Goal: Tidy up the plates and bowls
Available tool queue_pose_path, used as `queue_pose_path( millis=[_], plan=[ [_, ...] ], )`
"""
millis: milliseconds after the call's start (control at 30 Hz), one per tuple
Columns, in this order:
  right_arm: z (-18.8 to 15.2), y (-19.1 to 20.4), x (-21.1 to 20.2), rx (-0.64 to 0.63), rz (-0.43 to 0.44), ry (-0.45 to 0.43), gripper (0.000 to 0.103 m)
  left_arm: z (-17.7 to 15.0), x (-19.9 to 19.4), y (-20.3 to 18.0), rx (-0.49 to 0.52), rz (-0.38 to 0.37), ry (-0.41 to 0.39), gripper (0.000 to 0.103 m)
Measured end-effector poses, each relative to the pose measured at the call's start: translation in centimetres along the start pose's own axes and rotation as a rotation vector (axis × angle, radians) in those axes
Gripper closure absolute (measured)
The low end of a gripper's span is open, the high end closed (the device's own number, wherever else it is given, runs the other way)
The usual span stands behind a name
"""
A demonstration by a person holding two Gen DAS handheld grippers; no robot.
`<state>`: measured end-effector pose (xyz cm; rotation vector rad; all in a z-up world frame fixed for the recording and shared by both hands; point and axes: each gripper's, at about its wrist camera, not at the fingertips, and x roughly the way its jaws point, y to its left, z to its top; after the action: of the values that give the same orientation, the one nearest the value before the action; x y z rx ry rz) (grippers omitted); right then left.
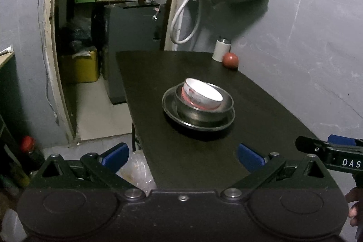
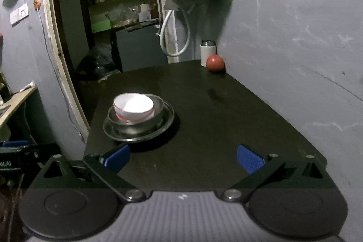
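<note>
The dark table (image 1: 204, 162) runs along the grey wall. Near its middle sits a metal plate (image 1: 169, 106), holding a steel bowl (image 1: 204, 113), and tilted inside that bowl rests a white bowl with red trim (image 1: 203, 94); all 3 are nested. At the table's far corner stand a white canister (image 1: 221, 50) and, touching beside it, a red ball (image 1: 230, 60). The left gripper (image 1: 182, 157) and right gripper (image 2: 183, 157) hang over the table's near end, fingers spread wide, holding nothing.

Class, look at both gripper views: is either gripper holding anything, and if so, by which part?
Nothing is held. The left gripper and right gripper are both open and empty, short of the stacked bowls on the table.
</note>
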<state>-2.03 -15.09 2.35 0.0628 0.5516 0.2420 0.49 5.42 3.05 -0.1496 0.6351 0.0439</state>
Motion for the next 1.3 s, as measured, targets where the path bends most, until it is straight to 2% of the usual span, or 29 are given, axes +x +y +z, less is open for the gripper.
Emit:
queue_pose_path(
  millis=[333,1300],
  plan=[
    [-1.8,0.1,-0.2,-0.002,-0.007,0.054,0.000,-1.1,0.1,0.3,0.011,0.007,0.028,0.001],
    [-2.1,-0.6,-0.2,-0.004,-0.001,0.059,0.000,-1.3,0.1,-0.6,0.013,-0.003,0.041,0.001]
  ],
)
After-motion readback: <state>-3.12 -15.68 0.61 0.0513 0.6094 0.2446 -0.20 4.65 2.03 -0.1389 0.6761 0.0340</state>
